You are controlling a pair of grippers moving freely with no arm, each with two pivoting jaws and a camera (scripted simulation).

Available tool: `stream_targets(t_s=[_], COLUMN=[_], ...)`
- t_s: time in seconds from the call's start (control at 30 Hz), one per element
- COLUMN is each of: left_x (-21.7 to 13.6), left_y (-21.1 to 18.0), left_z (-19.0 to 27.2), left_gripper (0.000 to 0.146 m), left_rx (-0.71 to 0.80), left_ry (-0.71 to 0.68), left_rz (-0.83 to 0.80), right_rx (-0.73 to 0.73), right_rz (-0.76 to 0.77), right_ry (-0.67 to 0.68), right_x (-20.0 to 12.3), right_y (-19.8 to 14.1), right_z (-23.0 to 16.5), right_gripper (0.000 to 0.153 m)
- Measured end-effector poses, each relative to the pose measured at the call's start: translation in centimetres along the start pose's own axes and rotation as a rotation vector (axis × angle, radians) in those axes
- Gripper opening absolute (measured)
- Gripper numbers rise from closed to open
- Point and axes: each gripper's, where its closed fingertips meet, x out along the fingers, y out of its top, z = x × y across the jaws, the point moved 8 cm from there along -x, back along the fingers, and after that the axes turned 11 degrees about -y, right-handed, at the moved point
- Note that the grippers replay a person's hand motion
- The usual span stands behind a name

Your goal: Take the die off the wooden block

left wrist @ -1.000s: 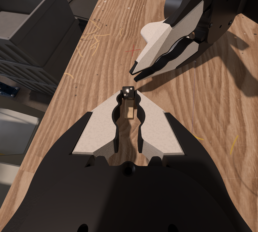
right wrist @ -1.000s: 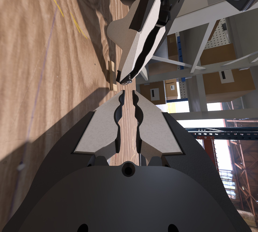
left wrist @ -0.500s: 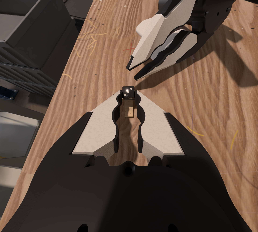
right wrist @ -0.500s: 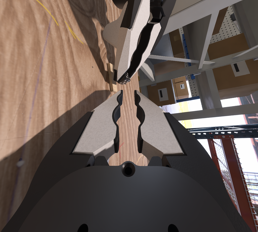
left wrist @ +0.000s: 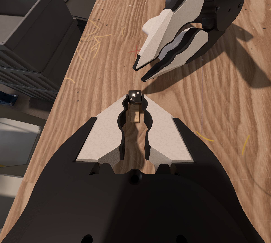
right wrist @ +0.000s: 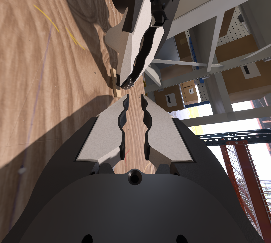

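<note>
clearly the left gripper (left wrist: 134, 96) is pinching the black die (left wrist: 134, 96) at its fingertips, directly above the wooden block (left wrist: 135, 115) lying lengthwise between its jaws. the right gripper (right wrist: 134, 96) is hovering just beside, its jaws slightly parted and holding nothing.

The die (left wrist: 134, 96) — small, black, white-pipped — sits pinched between two pale fingertips, above the far end of the wooden block (left wrist: 135, 114). The block — a slim, light-coloured strip — lies flat on the wooden bench (left wrist: 190, 104), lengthwise between those fingers.
</note>
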Motion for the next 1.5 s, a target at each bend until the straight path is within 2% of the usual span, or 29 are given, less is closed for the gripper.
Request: stream_targets(t_s=[0.4,1.5], left_x=[0.07,-0.11], left_y=[0.01,0.00], left_z=[0.06,-0.10], left_gripper=[0.017,0.017], left_rx=[0.010,-0.019], left_ry=[0.006,-0.037], left_rz=[-0.009,0.011], right_rx=[0.022,0.078], right_rz=[-0.003,-0.028], right_ry=[0.008,0.070], right_x=[0.09,0.27], right_y=[-0.02,-0.25], right_z=[0.01,-0.15], right_gripper=[0.014,0.023])
